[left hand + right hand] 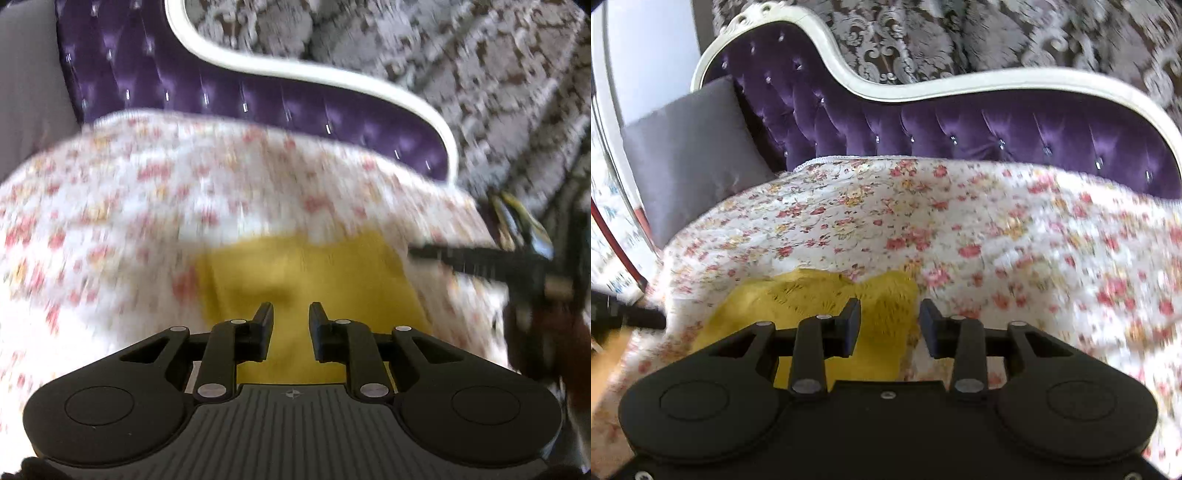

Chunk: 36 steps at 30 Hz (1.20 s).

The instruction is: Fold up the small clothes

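A small yellow garment (pixel 314 266) lies flat on a floral bedspread (pixel 147 192). My left gripper (pixel 291 314) is open and empty just above the garment's near part. In the right wrist view the garment (pixel 812 295) lies low and left of centre. My right gripper (pixel 889 314) is open and empty over the garment's right edge. The right gripper also shows at the right edge of the left wrist view (pixel 480 258), and the left gripper at the left edge of the right wrist view (pixel 639 315). The left wrist view is blurred.
The bedspread (pixel 960 229) covers a purple tufted sofa (pixel 960 125) with a white frame. A grey cushion (pixel 690 147) leans at its left end. A patterned curtain (pixel 960 33) hangs behind.
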Available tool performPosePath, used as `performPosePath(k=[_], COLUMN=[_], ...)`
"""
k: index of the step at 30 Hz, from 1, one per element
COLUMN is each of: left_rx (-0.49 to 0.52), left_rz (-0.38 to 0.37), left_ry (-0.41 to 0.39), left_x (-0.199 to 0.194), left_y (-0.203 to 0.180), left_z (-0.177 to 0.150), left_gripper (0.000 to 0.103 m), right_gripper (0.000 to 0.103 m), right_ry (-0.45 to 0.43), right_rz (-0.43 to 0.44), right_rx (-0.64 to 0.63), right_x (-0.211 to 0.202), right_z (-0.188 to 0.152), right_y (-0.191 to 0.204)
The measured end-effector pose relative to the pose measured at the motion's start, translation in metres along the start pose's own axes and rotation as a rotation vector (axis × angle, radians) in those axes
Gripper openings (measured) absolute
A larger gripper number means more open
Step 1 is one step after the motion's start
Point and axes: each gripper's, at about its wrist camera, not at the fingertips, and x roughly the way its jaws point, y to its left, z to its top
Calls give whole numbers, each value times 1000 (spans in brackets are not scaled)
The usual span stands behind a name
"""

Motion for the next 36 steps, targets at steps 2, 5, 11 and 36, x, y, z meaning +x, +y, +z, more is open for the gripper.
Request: performPosePath(k=[2, 5, 11, 36], left_rx=[21, 42, 77, 46], left_rz=[11, 42, 110, 153], left_ry=[-21, -30, 12, -73], left_x=[19, 50, 78, 68], left_y=[-13, -23, -13, 5], left_z=[7, 14, -4, -30], left_gripper=[21, 21, 21, 39], right_gripper=[41, 35, 37, 42], right_ry=[2, 2, 37, 207], right_rz=[-40, -65, -76, 314], right_rx=[-52, -84, -152, -128], right_x=[10, 24, 49, 118], right_z=[-3, -8, -26, 17], right_y=[9, 14, 26, 29])
